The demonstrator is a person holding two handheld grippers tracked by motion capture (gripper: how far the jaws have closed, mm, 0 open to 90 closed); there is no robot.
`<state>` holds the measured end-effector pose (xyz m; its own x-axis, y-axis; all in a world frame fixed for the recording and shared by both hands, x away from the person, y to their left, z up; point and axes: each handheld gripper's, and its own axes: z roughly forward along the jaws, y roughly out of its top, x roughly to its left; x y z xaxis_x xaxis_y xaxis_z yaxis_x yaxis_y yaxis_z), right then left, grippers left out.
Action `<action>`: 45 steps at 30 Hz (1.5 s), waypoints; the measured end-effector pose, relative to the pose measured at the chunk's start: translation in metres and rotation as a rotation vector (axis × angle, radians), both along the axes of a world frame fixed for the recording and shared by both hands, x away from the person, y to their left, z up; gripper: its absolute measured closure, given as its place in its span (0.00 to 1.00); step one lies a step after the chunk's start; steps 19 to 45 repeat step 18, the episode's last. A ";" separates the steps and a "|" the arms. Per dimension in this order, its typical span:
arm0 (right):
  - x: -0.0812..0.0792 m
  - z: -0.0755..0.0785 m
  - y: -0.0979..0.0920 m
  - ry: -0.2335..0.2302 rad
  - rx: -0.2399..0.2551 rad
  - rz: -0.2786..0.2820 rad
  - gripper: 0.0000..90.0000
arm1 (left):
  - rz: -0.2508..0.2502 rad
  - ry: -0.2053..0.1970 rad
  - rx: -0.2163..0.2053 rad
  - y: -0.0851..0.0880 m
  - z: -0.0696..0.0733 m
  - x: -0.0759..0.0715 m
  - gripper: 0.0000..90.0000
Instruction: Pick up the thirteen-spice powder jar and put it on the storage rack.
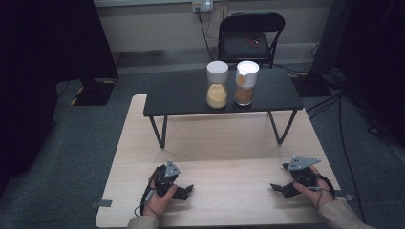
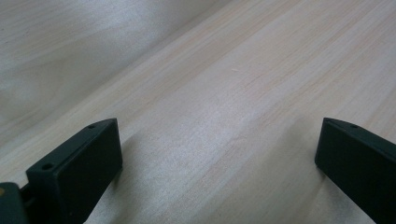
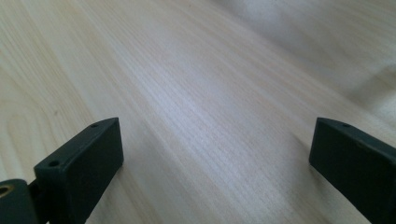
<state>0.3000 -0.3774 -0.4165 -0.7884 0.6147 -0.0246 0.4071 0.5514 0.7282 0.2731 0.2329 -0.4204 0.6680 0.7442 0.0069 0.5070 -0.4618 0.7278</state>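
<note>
Both claws, left [image 1: 184, 191] and right [image 1: 279, 187], rest wide and empty on the counter [image 1: 229, 138]; reach level toward the two spice jars [image 1: 232, 85], approaching from the sides, below the lids.

The person wears tan sleeves [image 1: 143, 221] that come to the wrists. Each hand holds a black tool. The left gripper [image 1: 184, 192] is black and chunky, with a small grey three-cornered plate [image 1: 172, 168] on top. The plate has tiny dark dots at its corners. A thin dark cable [image 1: 144, 202] loops down by the wrist. The right gripper [image 1: 281, 189] is black too, with a bigger grey three-cornered plate [image 1: 303, 163] on top and a dark cable [image 1: 326, 186] curling round the hand. Up close, the jaws are flat black blocks with slanted ends. Each block has two small round screw holes [image 2: 46, 166] on its top edge. A bit of brass-coloured metal [image 3: 5, 190] shows at the near left corner.
</note>
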 end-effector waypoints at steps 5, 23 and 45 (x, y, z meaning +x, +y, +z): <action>0.002 0.000 0.001 0.004 -0.006 0.002 0.00 | 0.000 -0.001 0.000 0.000 0.000 0.000 0.00; 0.001 0.000 0.002 0.003 -0.006 -0.002 0.00 | 0.002 -0.001 -0.003 0.000 0.000 0.000 0.00; 0.001 0.000 0.002 0.003 -0.006 -0.002 0.00 | 0.002 -0.001 -0.003 0.000 0.000 0.000 0.00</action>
